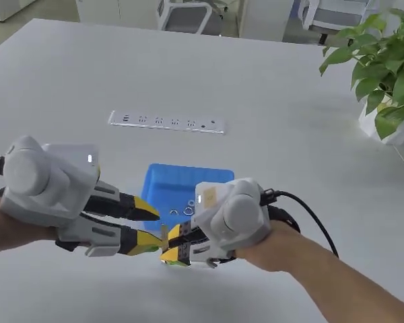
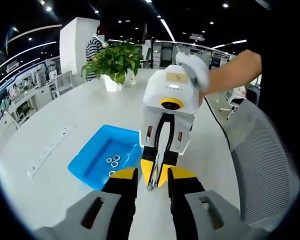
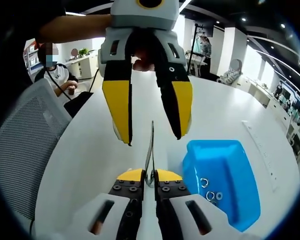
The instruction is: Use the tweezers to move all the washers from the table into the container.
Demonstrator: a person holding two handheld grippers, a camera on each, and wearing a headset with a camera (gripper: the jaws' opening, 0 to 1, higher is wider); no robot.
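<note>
Left gripper [image 1: 153,230] is the big one for us: yellow-tipped jaws spread apart, nothing pinched, pointing toward 3 o'clock in the head view. Right gripper [image 3: 150,176] meets it nose to nose, jaws squeezed together on the tweezers [image 3: 151,150]. Both sit low, around 6 o'clock of the head view. A hand [image 1: 276,245] wraps the right one, forearm running off toward 4 o'clock. The hand on the left one is mostly covered by the gripper body, with a bit of forearm showing at 8 o'clock.

White table [image 1: 188,74] lies under everything. Our blue container [image 1: 182,180] sits on it at 12 o'clock from the jaw tips, and its near edge is hidden behind the grippers.

Those tweezers are a thin metal sliver reaching into the gap between the left jaws. In the head view we pretty much lose them among the yellow tips, and we can't tell if their points carry anything, too thin.

Washers [image 2: 113,161]: a few lie loose inside the container, toward its near end. They're tiny, so we won't swear to a count.
</note>
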